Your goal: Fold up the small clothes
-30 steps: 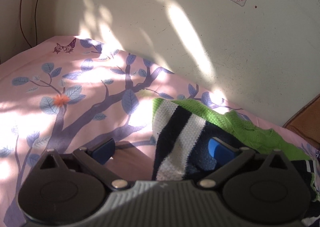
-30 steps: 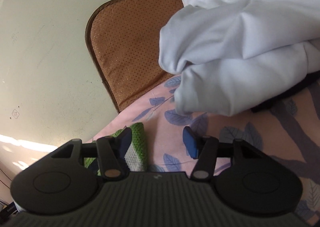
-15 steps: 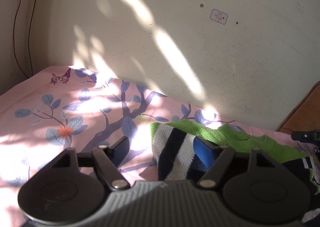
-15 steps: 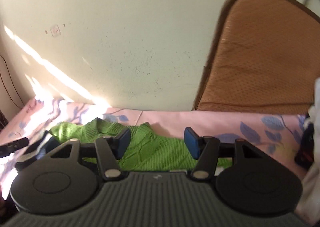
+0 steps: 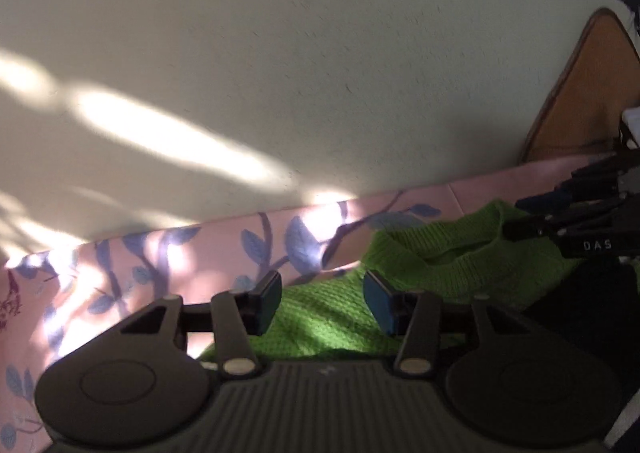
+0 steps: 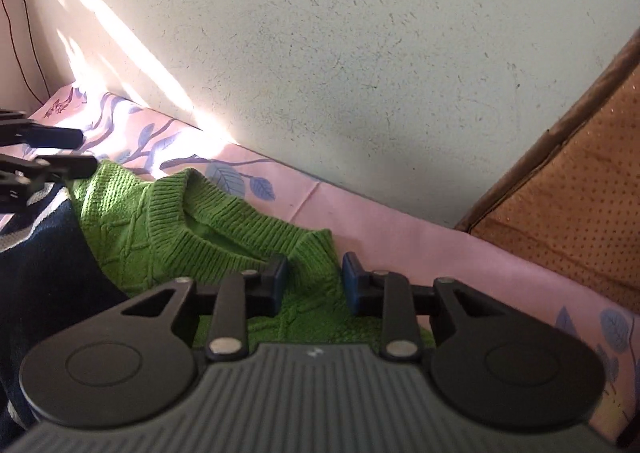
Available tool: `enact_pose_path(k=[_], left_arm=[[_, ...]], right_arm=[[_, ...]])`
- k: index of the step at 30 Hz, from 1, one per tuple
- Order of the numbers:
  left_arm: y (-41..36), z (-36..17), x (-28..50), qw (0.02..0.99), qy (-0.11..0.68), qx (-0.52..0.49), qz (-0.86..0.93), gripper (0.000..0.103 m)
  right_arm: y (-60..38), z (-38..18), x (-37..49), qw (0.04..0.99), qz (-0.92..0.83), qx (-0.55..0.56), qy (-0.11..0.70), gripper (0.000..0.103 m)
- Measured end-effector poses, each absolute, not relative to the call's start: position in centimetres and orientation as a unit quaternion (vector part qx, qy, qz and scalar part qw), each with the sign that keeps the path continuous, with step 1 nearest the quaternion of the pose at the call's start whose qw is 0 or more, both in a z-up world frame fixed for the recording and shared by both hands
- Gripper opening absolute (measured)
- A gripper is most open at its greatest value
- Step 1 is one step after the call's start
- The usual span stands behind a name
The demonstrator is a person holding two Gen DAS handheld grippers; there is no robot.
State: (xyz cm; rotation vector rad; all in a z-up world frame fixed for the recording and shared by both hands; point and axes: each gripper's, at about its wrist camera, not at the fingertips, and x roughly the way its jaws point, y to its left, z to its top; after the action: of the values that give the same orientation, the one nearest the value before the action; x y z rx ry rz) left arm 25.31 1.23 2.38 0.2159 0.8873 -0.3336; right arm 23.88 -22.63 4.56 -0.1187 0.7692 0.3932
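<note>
A small green knit sweater (image 6: 200, 229) with a ribbed collar lies on the pink leaf-print sheet (image 6: 400, 237) beside the wall; its lower part is navy with white stripes (image 6: 44, 265). It also shows in the left wrist view (image 5: 432, 269). My right gripper (image 6: 312, 285) is open, its pads either side of the sweater's right shoulder. My left gripper (image 5: 322, 303) is open over the left shoulder. Each gripper shows at the edge of the other's view: the right one in the left wrist view (image 5: 576, 213), the left one in the right wrist view (image 6: 48, 153).
A cream wall (image 6: 320, 53) runs right behind the sweater. A brown perforated cushion (image 6: 580, 205) leans on the wall at the right. A thin dark cable (image 6: 20, 53) hangs in the left corner. Bright sun patches fall on the wall and sheet.
Both grippers have moved in toward the sweater's collar end by the wall. The right gripper swung away from the white clothes pile. The striped part has dropped out of the left view.
</note>
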Motion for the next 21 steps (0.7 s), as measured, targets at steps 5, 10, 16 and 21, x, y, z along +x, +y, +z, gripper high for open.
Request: enact_pose_path(k=[5, 10, 16, 21], left_arm=[[-0.8, 1.2, 26.5, 0.873, 0.434, 0.136, -0.177, 0.016], [-0.3, 3.5, 23.7, 0.893, 0.399, 0.119, -0.170, 0.005], [2.6, 9.1, 14.7, 0.930, 0.316, 0.073, -0.174, 0.005], [6.0, 11.2, 2.9, 0.942, 0.261, 0.028, -0.210, 0.005]], right_arm=[[-24.0, 6.0, 22.1, 0.924, 0.198, -0.024, 0.326, 0.016], [-25.0, 9.8, 17.8, 0.939, 0.229, 0.018, 0.257, 0.016], [-24.3, 12.8, 8.8, 0.941, 0.271, 0.003, 0.203, 0.015], [-24.9, 11.2, -0.2, 0.940, 0.278, -0.003, 0.200, 0.015]])
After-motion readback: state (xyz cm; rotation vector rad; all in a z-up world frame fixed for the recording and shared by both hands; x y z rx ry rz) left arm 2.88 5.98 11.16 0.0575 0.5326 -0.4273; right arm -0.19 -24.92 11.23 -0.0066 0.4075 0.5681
